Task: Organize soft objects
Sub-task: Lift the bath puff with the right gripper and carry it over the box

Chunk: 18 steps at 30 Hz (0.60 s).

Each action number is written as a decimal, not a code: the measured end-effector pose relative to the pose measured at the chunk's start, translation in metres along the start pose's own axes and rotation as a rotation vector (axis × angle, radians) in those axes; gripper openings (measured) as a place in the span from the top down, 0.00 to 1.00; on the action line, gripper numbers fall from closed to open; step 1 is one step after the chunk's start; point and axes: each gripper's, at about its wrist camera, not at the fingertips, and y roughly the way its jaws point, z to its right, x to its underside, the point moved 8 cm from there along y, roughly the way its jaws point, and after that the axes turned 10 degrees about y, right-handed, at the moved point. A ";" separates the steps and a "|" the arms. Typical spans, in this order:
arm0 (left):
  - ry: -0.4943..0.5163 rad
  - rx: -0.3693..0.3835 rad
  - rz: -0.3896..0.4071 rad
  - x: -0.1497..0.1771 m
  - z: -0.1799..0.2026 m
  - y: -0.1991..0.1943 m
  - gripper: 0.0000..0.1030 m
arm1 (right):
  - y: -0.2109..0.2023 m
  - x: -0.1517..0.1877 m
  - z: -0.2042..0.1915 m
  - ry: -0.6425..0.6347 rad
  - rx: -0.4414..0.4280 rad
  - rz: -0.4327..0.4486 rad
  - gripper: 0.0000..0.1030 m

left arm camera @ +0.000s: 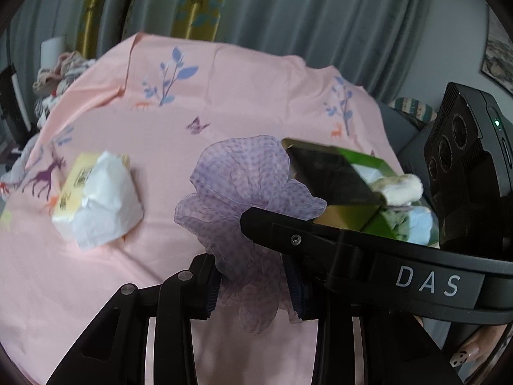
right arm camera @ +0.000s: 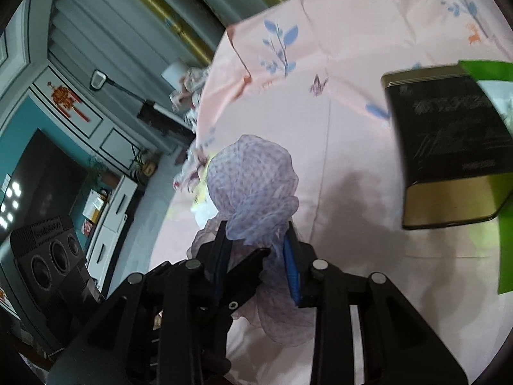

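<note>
Purple gauze scrunchie (left arm camera: 243, 192) is pinched by both the left gripper (left arm camera: 253, 285) and the right gripper (right arm camera: 256, 256), above the pink sheet (left arm camera: 224, 80). Its lower part is hidden behind black fingers (left arm camera: 205, 288). Contents of the green box (left arm camera: 378, 224) at the sheet's right edge are blurred.

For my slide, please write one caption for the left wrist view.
Both grippers' jaws pinch a lilac gauze scrunchie above the pink sheet.
</note>
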 end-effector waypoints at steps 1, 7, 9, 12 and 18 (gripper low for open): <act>0.012 0.003 0.012 -0.004 0.004 -0.003 0.65 | -0.007 -0.002 -0.001 -0.004 -0.007 0.017 0.70; 0.064 0.016 0.061 -0.023 0.030 -0.017 0.65 | -0.039 -0.013 -0.003 -0.010 -0.034 0.097 0.69; 0.086 0.015 0.079 -0.029 0.039 -0.021 0.65 | -0.051 -0.016 -0.003 -0.008 -0.048 0.126 0.69; 0.110 0.020 0.091 -0.036 0.051 -0.023 0.65 | -0.064 -0.020 0.000 -0.001 -0.056 0.154 0.69; 0.166 0.032 0.114 -0.048 0.077 -0.026 0.65 | -0.092 -0.027 0.008 0.020 -0.068 0.218 0.68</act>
